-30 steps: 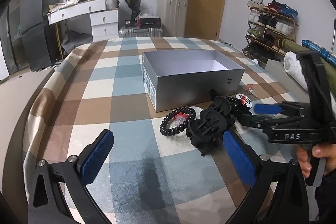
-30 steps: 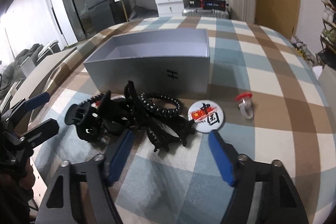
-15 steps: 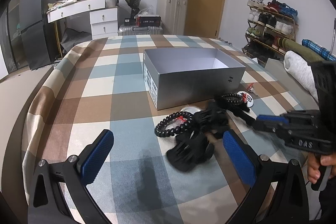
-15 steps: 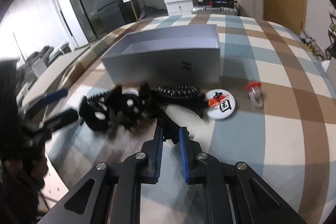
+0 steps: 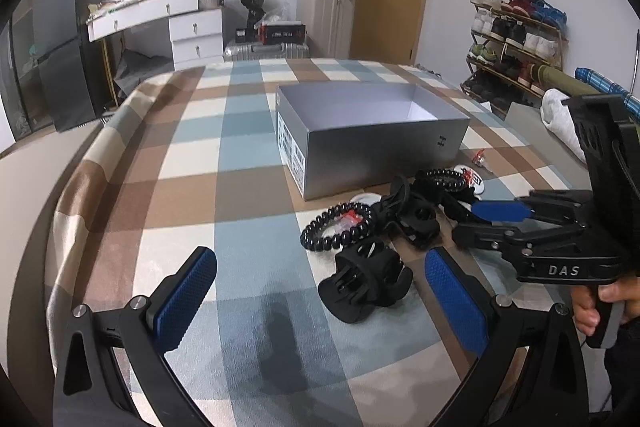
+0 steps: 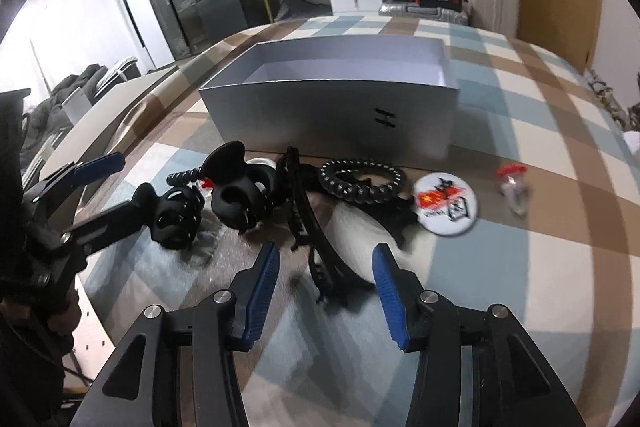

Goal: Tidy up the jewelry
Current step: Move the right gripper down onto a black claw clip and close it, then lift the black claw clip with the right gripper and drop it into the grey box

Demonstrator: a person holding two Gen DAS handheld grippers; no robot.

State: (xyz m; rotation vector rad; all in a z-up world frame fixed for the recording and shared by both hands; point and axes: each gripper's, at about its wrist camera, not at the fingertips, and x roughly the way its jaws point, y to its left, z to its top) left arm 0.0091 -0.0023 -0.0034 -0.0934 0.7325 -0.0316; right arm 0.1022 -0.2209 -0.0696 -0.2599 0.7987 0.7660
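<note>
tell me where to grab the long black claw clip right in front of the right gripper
Grip the long black claw clip across its narrow curved spine, near the middle, coming straight down from above. It lies flat, running lengthwise away from the right gripper, whose open jaws already straddle it; the toothed ends look more likely to slip.

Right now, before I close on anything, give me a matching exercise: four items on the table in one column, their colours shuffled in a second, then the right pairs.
Items:
1. open box
2. round badge
3. spiral hair tie
4. right gripper pads

Colours:
A. black
B. blue
C. silver-grey
D. white with red print

Pairs: 1-C, 2-D, 3-A, 4-B
</note>
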